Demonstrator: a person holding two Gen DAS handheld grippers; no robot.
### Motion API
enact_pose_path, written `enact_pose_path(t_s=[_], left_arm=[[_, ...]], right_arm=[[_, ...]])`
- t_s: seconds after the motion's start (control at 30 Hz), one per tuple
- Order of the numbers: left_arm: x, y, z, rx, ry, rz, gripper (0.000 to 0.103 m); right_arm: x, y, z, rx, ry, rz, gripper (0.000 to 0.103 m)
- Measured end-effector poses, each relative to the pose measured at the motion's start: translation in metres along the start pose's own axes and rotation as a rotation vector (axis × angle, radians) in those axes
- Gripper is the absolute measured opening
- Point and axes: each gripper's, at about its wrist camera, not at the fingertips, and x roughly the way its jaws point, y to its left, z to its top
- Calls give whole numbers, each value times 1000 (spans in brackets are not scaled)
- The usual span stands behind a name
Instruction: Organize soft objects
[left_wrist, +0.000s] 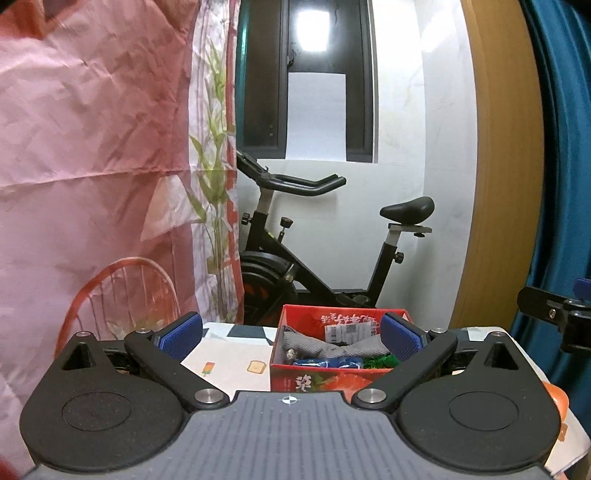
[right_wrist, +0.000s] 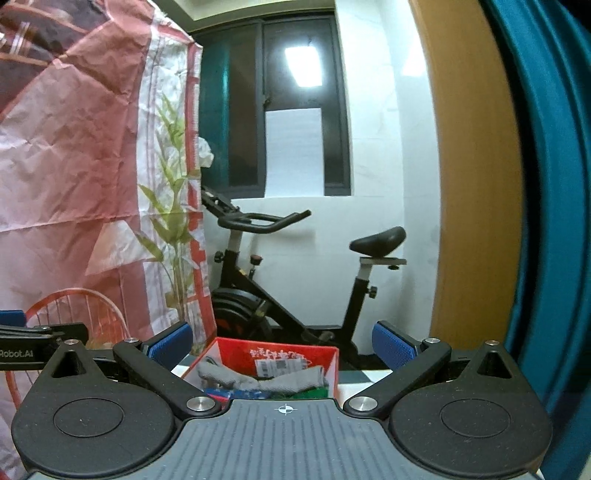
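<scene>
A red cardboard box (left_wrist: 317, 380) stands on the table ahead of my left gripper (left_wrist: 291, 338), which is open with nothing between its blue pads. Inside the box lie a grey cloth (left_wrist: 325, 349), a blue item (left_wrist: 328, 362) and a green fuzzy item (left_wrist: 380, 360). The right wrist view shows the same red box (right_wrist: 332, 360) with the grey cloth (right_wrist: 295, 380) just below my right gripper (right_wrist: 282, 345), also open and holding nothing. The right gripper's body (left_wrist: 554, 317) pokes in at the right edge of the left wrist view.
The table (left_wrist: 236, 354) wears a white cloth printed with small food pictures. An orange wire chair (left_wrist: 122, 295) stands at the left by a pink curtain (left_wrist: 92, 147). Behind the table is a black exercise bike (left_wrist: 325, 251); a teal curtain (left_wrist: 561, 166) hangs right.
</scene>
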Motion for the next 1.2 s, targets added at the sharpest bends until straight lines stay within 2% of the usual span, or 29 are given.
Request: enact_pose_path(t_s=[0.33,1.2], left_arm=[[-20,1,-12,-4,11,-2,103],[-22,1,-15,-4,17,21,103]], right_arm=[[-30,-1,-10,-12,-14,-27,103],[-28,-5,-11,-7,-12,-34,103]])
